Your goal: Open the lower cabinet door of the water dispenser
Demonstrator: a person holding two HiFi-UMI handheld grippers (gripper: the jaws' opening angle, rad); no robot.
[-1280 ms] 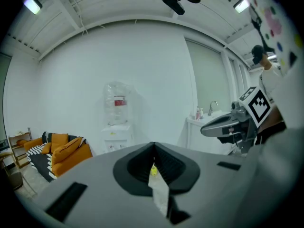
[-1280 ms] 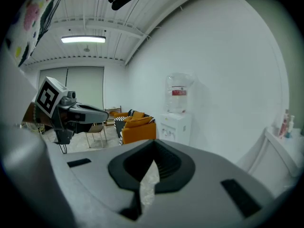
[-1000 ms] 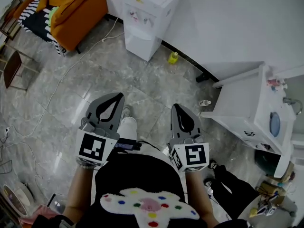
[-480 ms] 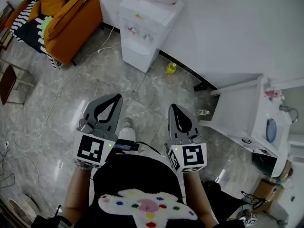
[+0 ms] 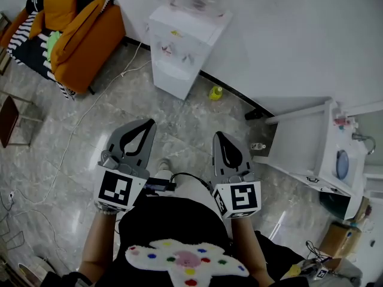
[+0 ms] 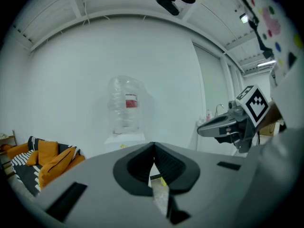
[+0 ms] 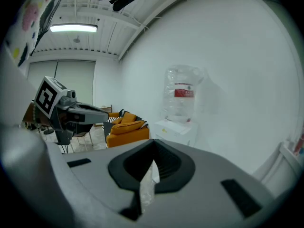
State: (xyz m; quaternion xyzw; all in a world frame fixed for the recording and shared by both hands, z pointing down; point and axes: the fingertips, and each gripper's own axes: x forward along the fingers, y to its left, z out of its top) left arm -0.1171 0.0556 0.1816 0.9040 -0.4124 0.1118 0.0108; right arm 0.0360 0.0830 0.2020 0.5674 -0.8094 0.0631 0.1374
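Left gripper: I am holding the left gripper [image 5: 148, 123] out in front of me, nearly level, its jaws clenched tip to tip with nothing between them.
Right gripper: the right gripper [image 5: 219, 134] is riding just beside it, jaws likewise pressed together and carrying nothing.
Water dispenser: the white water dispenser [image 5: 182, 40] is standing against the wall ahead of both pairs of jaws, roughly between their lines of aim and well apart from the tips.
Lower cabinet door: the lower cabinet door [image 5: 171, 80] is facing the jaws and looking flush with the body; neither pair of jaws is touching it.
Water bottle: a clear water bottle [image 7: 183, 95] with a red label is sitting on top of the dispenser, showing above the jaw tips.
Yellow bottle: a small yellow bottle [image 5: 215, 92] is standing on the floor by the wall, ahead of the right jaws.
Orange sofa: an orange sofa [image 5: 84, 31] is sitting far out to the left of the left jaws.
White cabinet: a white cabinet [image 5: 308, 142] is standing to the right of the right jaws.
Floor: the grey marbled floor [image 5: 90, 154] is lying below both jaws, with a white cable [image 5: 76, 124] trailing left of the left jaws.
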